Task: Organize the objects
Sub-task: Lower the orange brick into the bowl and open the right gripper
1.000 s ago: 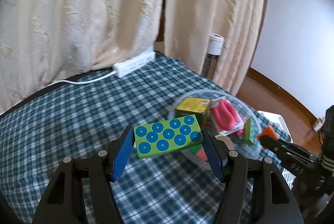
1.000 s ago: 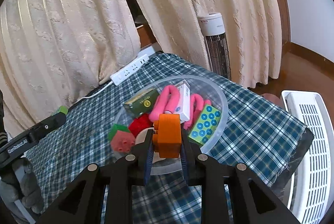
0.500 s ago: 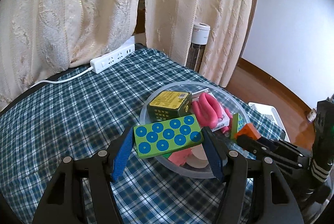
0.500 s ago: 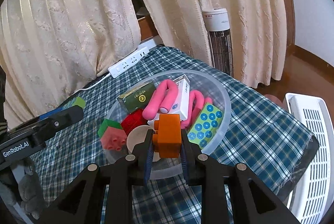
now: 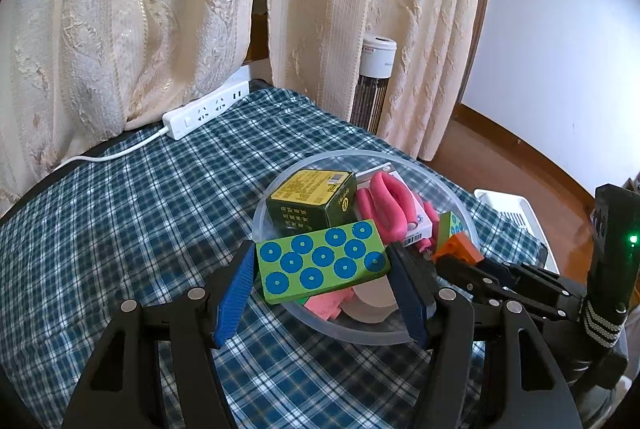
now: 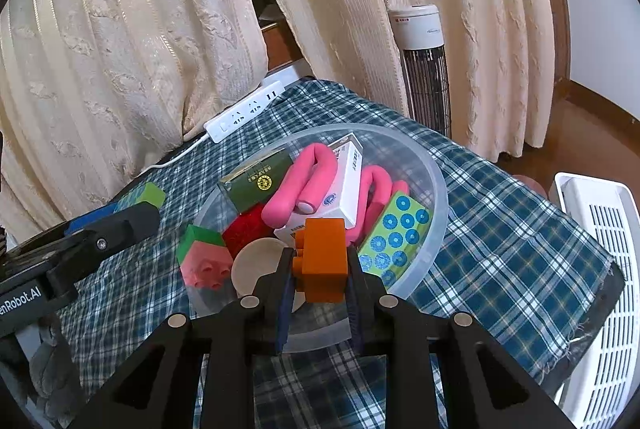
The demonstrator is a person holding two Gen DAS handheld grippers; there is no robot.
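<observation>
My left gripper (image 5: 322,271) is shut on a green block with blue dots (image 5: 322,261), held just above the near left rim of the clear plastic bowl (image 5: 276,303). My right gripper (image 6: 318,269) is shut on an orange brick (image 6: 322,259) over the bowl's (image 6: 434,197) near edge. In the bowl lie a dark green box (image 6: 258,181), pink curved pieces (image 6: 310,185), a white box (image 6: 350,173), a second dotted green block (image 6: 394,239), a red block (image 6: 246,229), a pink-and-green brick (image 6: 202,259) and a beige disc (image 6: 254,265). The left gripper (image 6: 132,207) appears at the left of the right wrist view.
The bowl sits on a blue plaid cloth (image 5: 120,213) covering the table. A white power strip (image 5: 206,109) with its cable lies at the far edge by cream curtains (image 5: 120,9). A tower fan (image 6: 424,69) stands behind, and a white slotted basket (image 6: 604,269) stands beyond the table's right edge.
The left gripper has carried the dotted green block toward the bowl, which now lies nearer and more central in its view. The right gripper has edged closer over the bowl with the orange brick.
</observation>
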